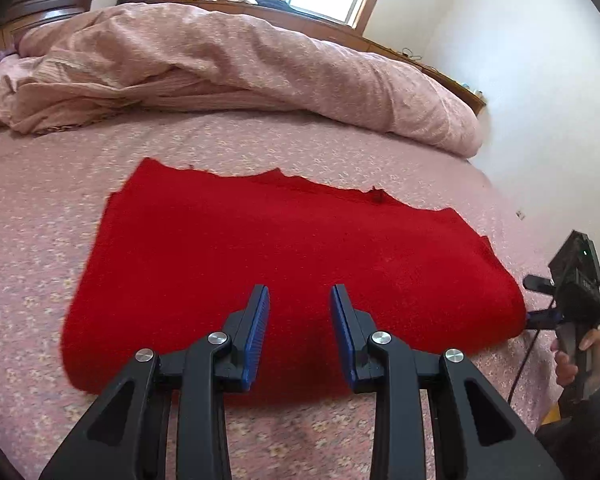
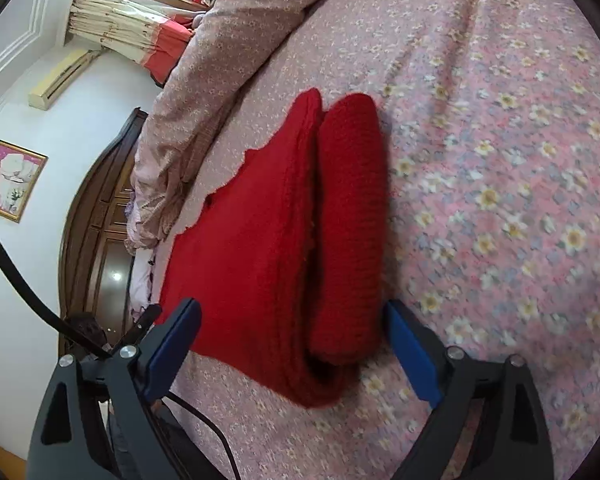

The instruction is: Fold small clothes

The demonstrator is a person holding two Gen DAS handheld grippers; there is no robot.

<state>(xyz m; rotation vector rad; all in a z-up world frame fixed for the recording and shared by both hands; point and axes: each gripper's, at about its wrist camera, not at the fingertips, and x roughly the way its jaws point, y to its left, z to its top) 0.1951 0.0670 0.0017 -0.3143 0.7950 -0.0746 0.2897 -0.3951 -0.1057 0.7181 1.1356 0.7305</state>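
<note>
Lying folded on the floral bed sheet [image 1: 260,140], the red knit garment [image 1: 280,264] is free of both: the left gripper [image 1: 300,300] hovers slightly parted, the right gripper [image 2: 292,320] spread wide around its end

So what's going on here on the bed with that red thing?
A person with a gripper in each hand is folding a red knitted garment on the flowered bedsheet. It lies folded over, a rolled layer along one side. Neither gripper holds it: the left gripper hovers above it with jaws partly open, and the right gripper stands wide open around its near end, pads not pressing.
</note>
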